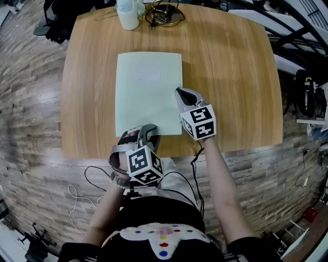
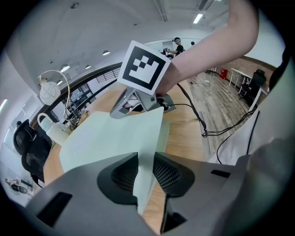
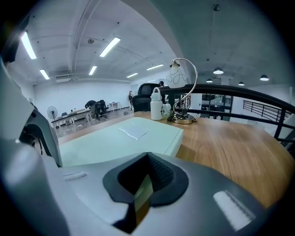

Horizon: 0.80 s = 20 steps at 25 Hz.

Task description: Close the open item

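A pale green book (image 1: pixel 148 87) lies on the wooden table (image 1: pixel 230 77) with its cover down nearly flat. My left gripper (image 1: pixel 147 130) is at the book's near edge. In the left gripper view the cover's near corner (image 2: pixel 147 152) runs between the jaws of that gripper (image 2: pixel 145 177), which stand a little apart around it. My right gripper (image 1: pixel 179 92) rests at the book's right edge with its jaws shut and nothing seen between them. From the right gripper view, the book (image 3: pixel 124 138) lies just ahead and left of the closed jaws (image 3: pixel 146 177).
A white bottle (image 1: pixel 127 15) and a lamp base with coiled cables (image 1: pixel 164 15) stand at the table's far edge. Cables trail on the wood floor (image 1: pixel 87 194) by the person's legs. Office chairs and desks stand around.
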### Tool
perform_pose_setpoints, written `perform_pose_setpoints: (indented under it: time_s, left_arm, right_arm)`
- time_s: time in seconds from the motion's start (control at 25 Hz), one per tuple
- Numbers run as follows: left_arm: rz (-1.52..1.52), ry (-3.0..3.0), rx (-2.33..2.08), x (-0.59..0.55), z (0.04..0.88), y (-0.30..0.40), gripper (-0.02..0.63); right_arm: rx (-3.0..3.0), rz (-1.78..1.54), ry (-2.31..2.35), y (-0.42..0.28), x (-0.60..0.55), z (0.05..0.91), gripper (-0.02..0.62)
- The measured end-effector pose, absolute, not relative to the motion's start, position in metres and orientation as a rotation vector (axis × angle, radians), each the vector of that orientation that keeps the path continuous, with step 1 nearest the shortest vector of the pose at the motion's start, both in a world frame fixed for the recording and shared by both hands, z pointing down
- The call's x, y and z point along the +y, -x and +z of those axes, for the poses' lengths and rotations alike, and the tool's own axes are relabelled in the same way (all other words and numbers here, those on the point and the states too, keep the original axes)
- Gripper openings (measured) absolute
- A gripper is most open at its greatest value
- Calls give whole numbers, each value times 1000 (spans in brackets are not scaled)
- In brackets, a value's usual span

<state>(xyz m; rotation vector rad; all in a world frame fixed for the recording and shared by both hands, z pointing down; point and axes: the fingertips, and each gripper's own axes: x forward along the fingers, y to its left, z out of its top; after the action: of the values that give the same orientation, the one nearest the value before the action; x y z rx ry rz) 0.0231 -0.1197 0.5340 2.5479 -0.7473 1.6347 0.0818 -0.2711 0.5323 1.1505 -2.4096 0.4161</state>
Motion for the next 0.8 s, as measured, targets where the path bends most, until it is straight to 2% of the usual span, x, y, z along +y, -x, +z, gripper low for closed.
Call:
perform_pose_setpoints:
  time_s: [0.16, 0.36, 0.68, 0.8]
  left_arm:
    - [1625, -2604, -701, -114, 531, -24, 127]
    - [1546, -2640, -703, -109, 522, -22, 127]
    - [1285, -2735, -919, -121, 479, -5, 12]
    - [1196, -2803, -1028, -127, 458, 6, 7]
  right_arm:
    - [-2422, 440, -1166, -83, -272, 533, 8]
    - [-2420, 468, -1185, -83, -272, 533, 8]
    - [-2420, 467, -1198, -84, -272, 533, 8]
    - [-2438, 481, -1235, -85, -272, 528, 8]
